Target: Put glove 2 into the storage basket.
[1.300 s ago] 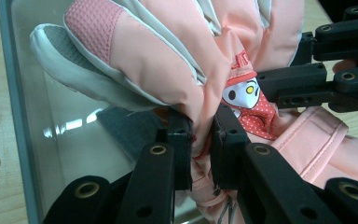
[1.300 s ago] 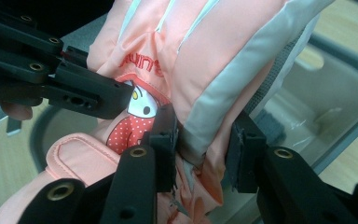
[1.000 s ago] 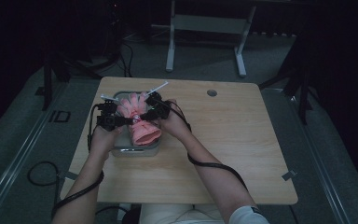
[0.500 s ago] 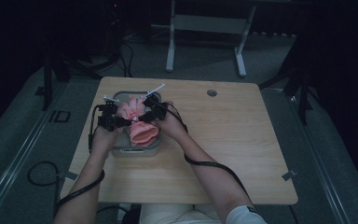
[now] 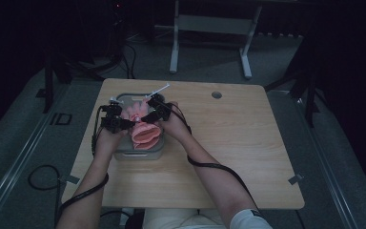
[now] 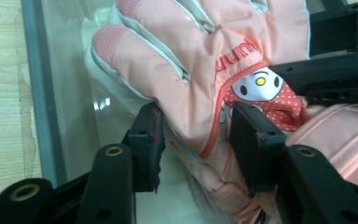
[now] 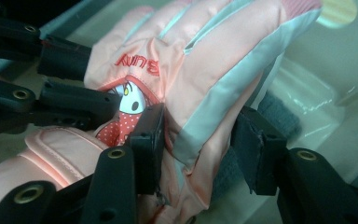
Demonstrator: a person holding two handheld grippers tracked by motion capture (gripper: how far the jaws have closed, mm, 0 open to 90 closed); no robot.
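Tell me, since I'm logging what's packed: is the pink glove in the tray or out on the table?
In. The pink glove lies over the grey tray, whose clear floor and rim show beside it; both grippers grip its edges.

So there's a light wood tabletop (image 5: 228, 157) with a grey tray (image 5: 138, 153) sitting toward its left side, and a pink glove (image 5: 147, 134) lying in the tray with part of it lifted up between the two tools. The left gripper (image 5: 129, 123) comes in from the left and the right gripper (image 5: 143, 117) from the right, both meeting at the glove's far end just above the tray, though from up here it's too small to tell how the jaws stand. Black cables trail back along both forearms, there's a small dark round hole (image 5: 216, 95) near the far edge of the tabletop, and a white metal frame (image 5: 209, 33) stands on the dark floor beyond it.
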